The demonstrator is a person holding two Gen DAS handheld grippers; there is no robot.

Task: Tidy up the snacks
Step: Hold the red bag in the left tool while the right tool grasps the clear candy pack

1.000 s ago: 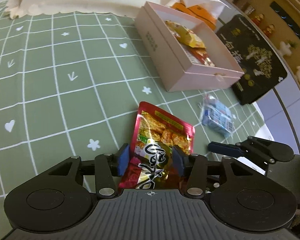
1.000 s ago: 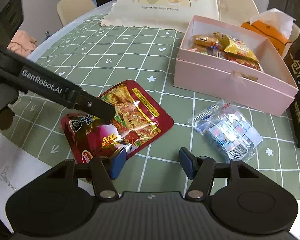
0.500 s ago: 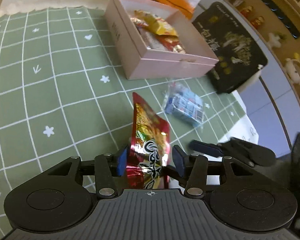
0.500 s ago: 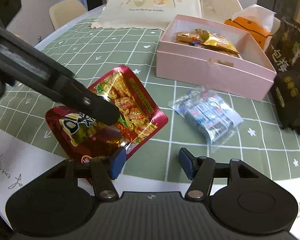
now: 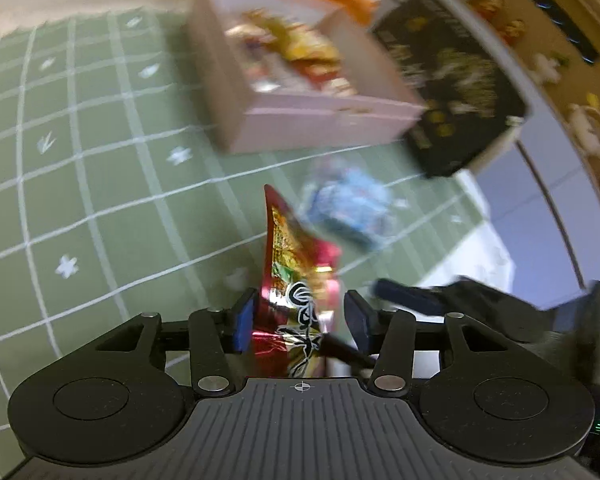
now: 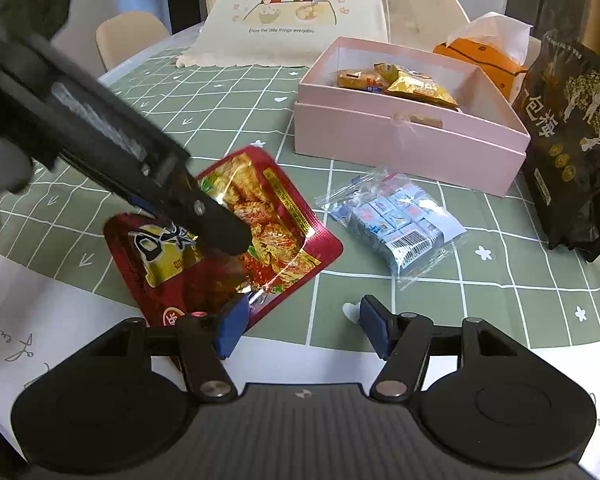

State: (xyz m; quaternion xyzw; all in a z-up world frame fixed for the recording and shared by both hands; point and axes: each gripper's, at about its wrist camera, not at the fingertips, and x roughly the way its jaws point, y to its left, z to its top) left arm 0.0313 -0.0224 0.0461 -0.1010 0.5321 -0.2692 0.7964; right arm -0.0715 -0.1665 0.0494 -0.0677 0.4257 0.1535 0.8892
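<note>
Progress: pink box point(image 6: 408, 140) holds several snacks | left tongs point(image 5: 300, 316) closing, pinching red snack pouch point(image 6: 260, 232) before box | right tongs point(image 6: 300, 326) opening, empty | blue candy bag point(image 6: 392, 216), black bag point(image 6: 572, 140) remain outside.

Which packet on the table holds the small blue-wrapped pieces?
Start at the open pink cardboard box on the green grid tablecloth. Just in front of it lies a clear plastic packet of blue-wrapped cubes. Unlike the shiny red foil pouch beside it, it is see-through.
</note>
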